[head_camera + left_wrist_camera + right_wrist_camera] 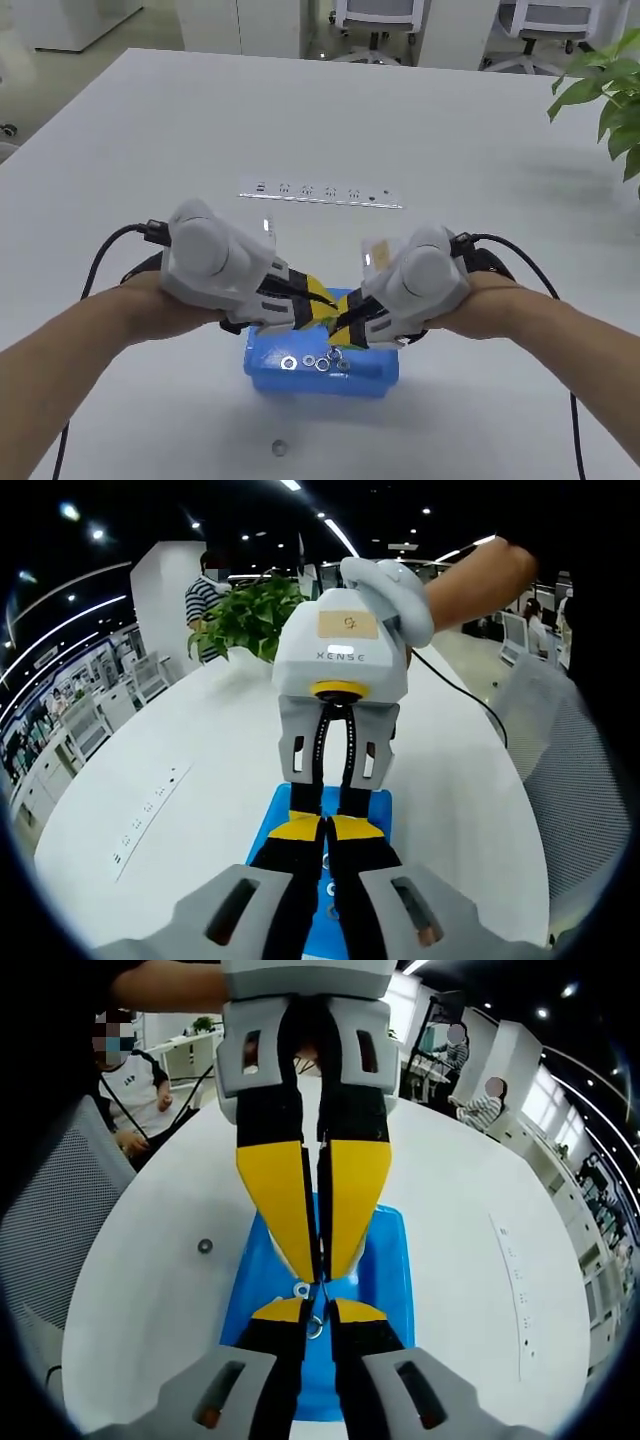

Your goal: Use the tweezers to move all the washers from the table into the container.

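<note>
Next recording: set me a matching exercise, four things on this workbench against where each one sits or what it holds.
Things:
1. blue container
2. lone washer
3. power strip
4. plant

Places or states:
A. flat on the table, beyond the container
B. upper right edge of the head view
C. has several washers in it
D. on the bare table, nearer the person than the container

Pairs: 1-C, 2-D, 3-A, 4-B
</note>
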